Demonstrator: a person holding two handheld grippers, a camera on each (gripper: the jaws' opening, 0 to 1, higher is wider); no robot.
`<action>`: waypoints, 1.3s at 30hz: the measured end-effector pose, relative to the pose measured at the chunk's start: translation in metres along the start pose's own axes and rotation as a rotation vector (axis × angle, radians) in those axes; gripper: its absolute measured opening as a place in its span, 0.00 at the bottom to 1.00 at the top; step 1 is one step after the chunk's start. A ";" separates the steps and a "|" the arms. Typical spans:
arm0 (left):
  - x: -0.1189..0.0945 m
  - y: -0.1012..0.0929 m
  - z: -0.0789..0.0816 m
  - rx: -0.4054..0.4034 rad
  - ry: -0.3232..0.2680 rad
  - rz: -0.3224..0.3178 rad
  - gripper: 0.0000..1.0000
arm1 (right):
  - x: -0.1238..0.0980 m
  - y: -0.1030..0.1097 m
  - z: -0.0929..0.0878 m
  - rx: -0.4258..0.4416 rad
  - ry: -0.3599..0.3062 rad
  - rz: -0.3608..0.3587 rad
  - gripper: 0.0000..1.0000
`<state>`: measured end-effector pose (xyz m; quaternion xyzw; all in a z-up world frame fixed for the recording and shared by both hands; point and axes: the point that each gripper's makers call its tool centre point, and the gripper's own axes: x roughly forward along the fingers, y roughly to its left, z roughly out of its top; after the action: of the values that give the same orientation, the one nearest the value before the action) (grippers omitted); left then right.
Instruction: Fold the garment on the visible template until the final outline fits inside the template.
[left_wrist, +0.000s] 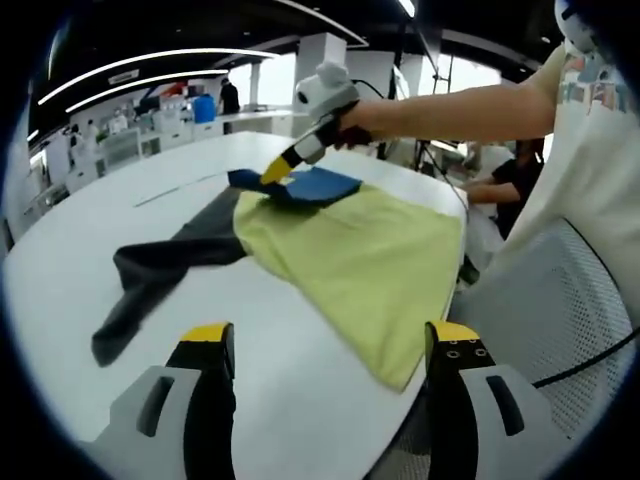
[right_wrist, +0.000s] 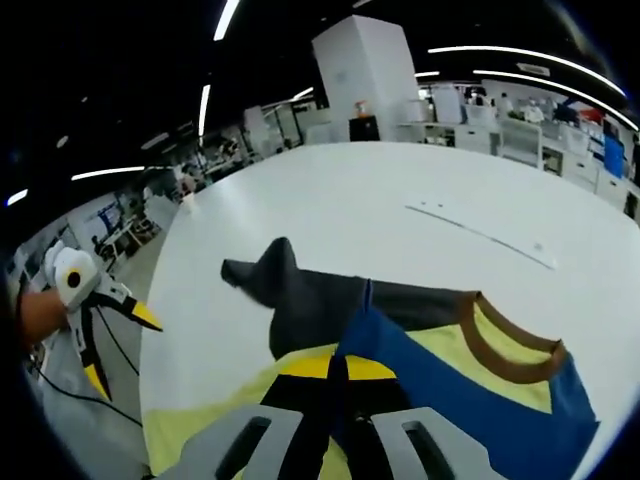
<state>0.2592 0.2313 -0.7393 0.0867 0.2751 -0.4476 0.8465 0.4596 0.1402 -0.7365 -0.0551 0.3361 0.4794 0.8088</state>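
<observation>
Shirt (left_wrist: 360, 265) lies mid-frame in left gripper view on white counter (left_wrist: 120, 215): yellow body toward lower right, hem hanging at the counter edge, dark sleeve (left_wrist: 150, 275) trailing lower left, blue shoulder panel (left_wrist: 315, 187) up top.

Right gripper (left_wrist: 278, 170) sits upper centre there, jaws shut, pinching the blue fabric near the collar. Right gripper view agrees: yellow tips closed on the blue cloth at bottom centre, brown collar (right_wrist: 500, 350) to the right.

Left gripper (right_wrist: 115, 345) shows at left edge of right gripper view, jaws apart, holding nothing, off the counter edge.

No clear template outline visible; thin line on counter (right_wrist: 480, 235), can't tell if it's one.

Step, as judged: fold shoulder/sleeve side inward. To do well: keep pinch tight w/ both layers, lift low, carry across in one flat arc, don't drag the body. Bring left gripper in to pin the yellow hem or take the dark sleeve, so the fold stays straight and nothing slides off the edge.
</observation>
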 end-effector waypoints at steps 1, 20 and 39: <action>0.000 0.000 0.000 -0.001 0.000 0.001 0.74 | 0.002 0.002 0.001 -0.003 0.001 0.005 0.00; -0.003 0.001 0.001 -0.008 -0.003 0.017 0.74 | 0.022 0.024 -0.006 -0.024 0.045 0.054 0.00; -0.008 0.005 0.004 -0.013 -0.016 0.029 0.75 | 0.010 0.010 0.001 -0.087 -0.051 -0.003 0.40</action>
<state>0.2615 0.2385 -0.7325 0.0815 0.2699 -0.4340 0.8557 0.4548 0.1527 -0.7395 -0.0784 0.2940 0.4936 0.8147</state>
